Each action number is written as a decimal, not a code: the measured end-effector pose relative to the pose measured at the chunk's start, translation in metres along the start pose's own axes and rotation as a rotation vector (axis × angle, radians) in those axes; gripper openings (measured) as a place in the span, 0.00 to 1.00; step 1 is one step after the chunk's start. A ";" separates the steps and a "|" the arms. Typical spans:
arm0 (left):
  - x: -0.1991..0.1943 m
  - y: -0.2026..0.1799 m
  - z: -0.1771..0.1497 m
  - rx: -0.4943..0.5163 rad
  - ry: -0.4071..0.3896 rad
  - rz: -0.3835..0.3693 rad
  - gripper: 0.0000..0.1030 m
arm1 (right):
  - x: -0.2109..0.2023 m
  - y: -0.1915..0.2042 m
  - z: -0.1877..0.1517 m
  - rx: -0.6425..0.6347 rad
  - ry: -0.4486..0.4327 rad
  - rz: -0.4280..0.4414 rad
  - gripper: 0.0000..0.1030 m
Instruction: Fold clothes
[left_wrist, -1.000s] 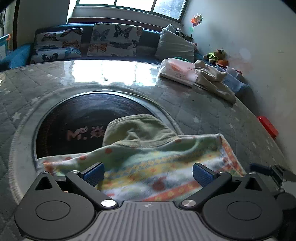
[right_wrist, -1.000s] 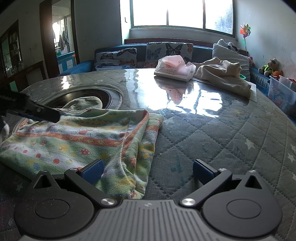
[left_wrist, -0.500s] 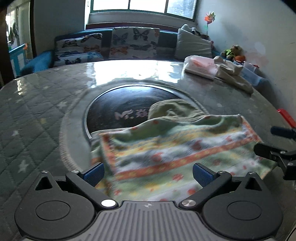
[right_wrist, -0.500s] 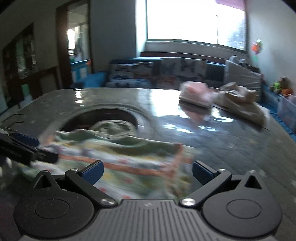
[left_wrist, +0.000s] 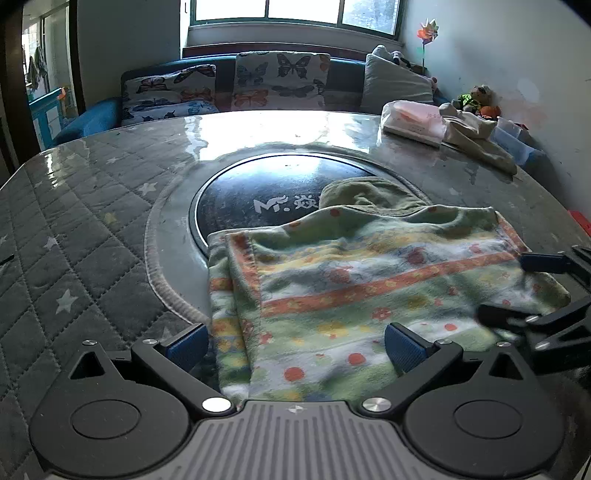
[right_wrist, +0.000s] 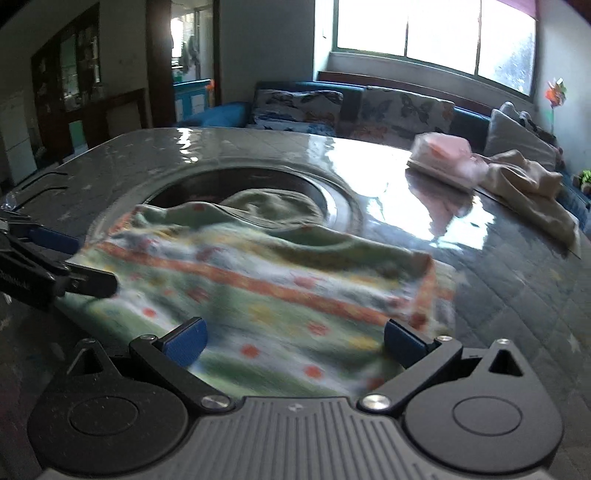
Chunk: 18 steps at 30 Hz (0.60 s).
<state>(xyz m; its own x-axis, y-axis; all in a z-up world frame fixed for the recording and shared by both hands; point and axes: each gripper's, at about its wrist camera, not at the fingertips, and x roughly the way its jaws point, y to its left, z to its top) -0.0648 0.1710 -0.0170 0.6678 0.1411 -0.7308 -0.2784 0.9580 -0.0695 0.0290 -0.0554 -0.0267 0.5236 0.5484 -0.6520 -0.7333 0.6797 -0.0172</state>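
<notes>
A folded garment with green, yellow and orange floral stripes (left_wrist: 354, 295) lies on the round table, partly over the dark centre disc (left_wrist: 258, 192). A plain green part (left_wrist: 369, 195) sticks out behind it. My left gripper (left_wrist: 293, 343) is open and empty, its jaws wide over the garment's near edge. My right gripper (right_wrist: 293, 341) is also open and empty over the same garment (right_wrist: 266, 288), seen from the other side. Each gripper shows in the other's view, the right one (left_wrist: 546, 291) at the garment's right edge, the left one (right_wrist: 55, 262) at its left edge.
A pink-and-white pack (left_wrist: 413, 118) and a crumpled beige garment (left_wrist: 476, 136) lie at the table's far right. The grey quilted table cover (left_wrist: 74, 236) spreads left. A sofa with butterfly cushions (left_wrist: 280, 77) stands behind, a red object (left_wrist: 580, 219) beyond the table's right edge.
Both grippers have drawn back and swung round, so the garment now sits centred in front of each. The garment lies flatter. Both stay open.
</notes>
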 end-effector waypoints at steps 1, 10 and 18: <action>0.000 0.001 -0.001 -0.003 0.000 0.001 1.00 | -0.003 -0.003 -0.001 -0.002 0.000 -0.010 1.00; -0.003 0.004 -0.004 -0.018 -0.001 0.009 1.00 | 0.011 -0.009 0.023 0.011 0.002 -0.003 1.00; -0.002 0.006 -0.004 -0.017 0.000 0.012 1.00 | 0.056 -0.012 0.051 0.041 0.043 0.047 1.00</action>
<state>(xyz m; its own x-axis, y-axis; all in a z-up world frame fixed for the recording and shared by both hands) -0.0704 0.1755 -0.0188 0.6644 0.1526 -0.7317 -0.2978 0.9519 -0.0719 0.0894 -0.0081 -0.0242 0.4692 0.5589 -0.6837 -0.7375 0.6739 0.0447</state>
